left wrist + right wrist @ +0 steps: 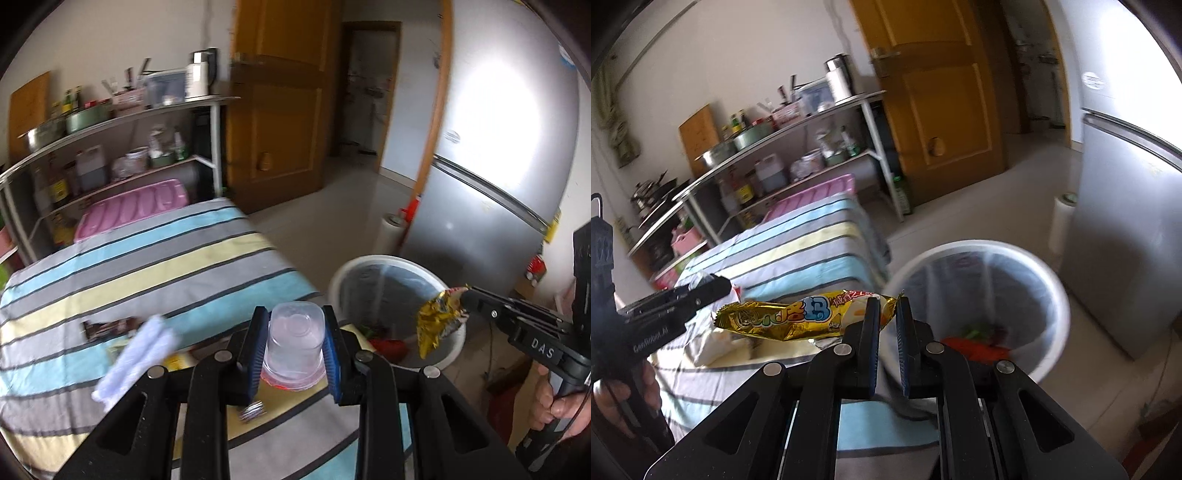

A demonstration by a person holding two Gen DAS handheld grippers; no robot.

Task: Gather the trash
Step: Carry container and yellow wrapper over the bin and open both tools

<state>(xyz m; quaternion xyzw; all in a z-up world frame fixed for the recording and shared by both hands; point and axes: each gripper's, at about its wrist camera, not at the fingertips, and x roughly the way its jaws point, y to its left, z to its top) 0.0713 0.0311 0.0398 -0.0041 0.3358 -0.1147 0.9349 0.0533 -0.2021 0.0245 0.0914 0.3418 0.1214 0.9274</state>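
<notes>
My left gripper (294,317) is shut on a clear plastic cup (294,341), held upside down above the striped table's edge. My right gripper (888,308) is shut on one end of a gold snack wrapper (783,319); the wrapper hangs out to the left. In the left wrist view the wrapper (439,317) is over the rim of the white trash bin (343,273). The bin (1056,295) has a clear liner and red and green trash at the bottom. The left gripper (701,288) shows at the left of the right wrist view.
A striped cloth covers the table (147,258). A white cloth (136,362), a dark wrapper (107,328) and a crumpled foil piece (253,410) lie on it. A metal shelf rack (110,122) stands behind. A silver fridge (498,166) stands right of the bin.
</notes>
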